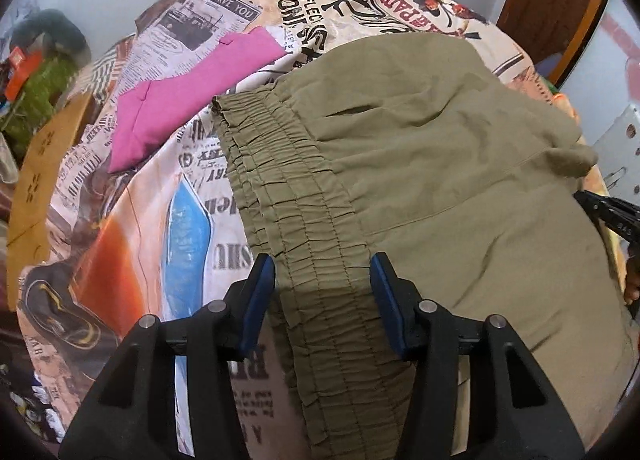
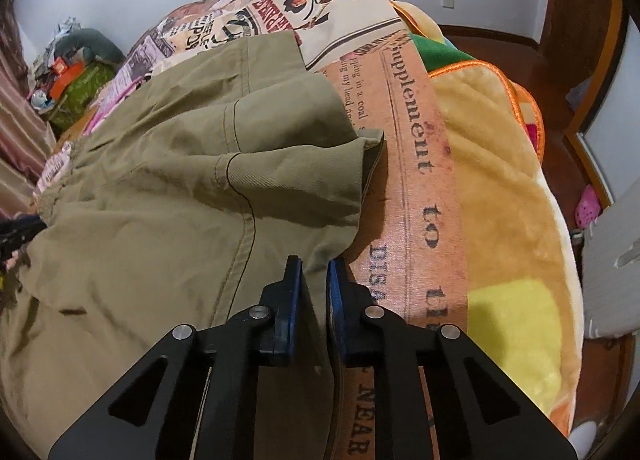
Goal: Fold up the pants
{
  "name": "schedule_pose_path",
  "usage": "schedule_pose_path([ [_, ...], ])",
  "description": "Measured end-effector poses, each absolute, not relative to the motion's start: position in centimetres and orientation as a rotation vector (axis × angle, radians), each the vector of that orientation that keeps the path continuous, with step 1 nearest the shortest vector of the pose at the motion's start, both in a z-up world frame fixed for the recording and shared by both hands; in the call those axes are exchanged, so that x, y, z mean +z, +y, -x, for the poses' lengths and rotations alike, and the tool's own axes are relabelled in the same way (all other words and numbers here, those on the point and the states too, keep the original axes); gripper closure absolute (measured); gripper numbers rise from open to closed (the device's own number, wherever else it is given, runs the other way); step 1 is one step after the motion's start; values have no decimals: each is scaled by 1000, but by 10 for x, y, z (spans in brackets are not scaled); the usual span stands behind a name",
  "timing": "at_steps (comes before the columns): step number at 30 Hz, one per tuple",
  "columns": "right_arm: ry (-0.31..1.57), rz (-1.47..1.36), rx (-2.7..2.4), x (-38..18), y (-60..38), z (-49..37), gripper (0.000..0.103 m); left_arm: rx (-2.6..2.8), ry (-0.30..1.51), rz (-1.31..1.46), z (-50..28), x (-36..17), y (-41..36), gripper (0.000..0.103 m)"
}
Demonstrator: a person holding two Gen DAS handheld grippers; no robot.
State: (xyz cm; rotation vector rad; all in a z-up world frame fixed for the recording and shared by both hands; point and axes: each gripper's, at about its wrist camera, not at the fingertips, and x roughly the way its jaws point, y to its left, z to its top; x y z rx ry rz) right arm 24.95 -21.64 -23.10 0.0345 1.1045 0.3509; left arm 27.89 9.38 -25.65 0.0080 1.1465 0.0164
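The olive pants lie on the bed's printed sheet, at 12 o'clock from both claws. The left claw stands half wide around the waistband, not pinching. The right claw is clamped on the hem. Close the left firmly, then lift both evenly.

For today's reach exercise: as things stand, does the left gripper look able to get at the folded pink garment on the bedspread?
Probably not at once. The left gripper straddles the olive pants' elastic waistband; the pink garment lies beyond, uncovered, so it would have to leave the waistband first.
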Motion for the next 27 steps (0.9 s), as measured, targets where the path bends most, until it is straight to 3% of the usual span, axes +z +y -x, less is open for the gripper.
schedule_pose_path([
  [4,1102,37,334,-230,-210,-247,94,23,1141,18,-278,-258,103,51],
  [11,1133,-2,320,-236,-214,-249,93,13,1135,85,-278,-266,115,38],
  [21,1133,-55,280,-204,-237,-247,80,11,1123,113,-279,-241,122,38],
  [22,1114,-51,268,-197,-240,-248,78,10,1113,124,-280,-237,124,38],
  [24,1068,-43,257,-183,-242,-252,58,12,1096,140,-284,-229,128,38],
  [27,1007,-39,270,-170,-240,-256,53,22,1082,142,-295,-223,131,38],
])
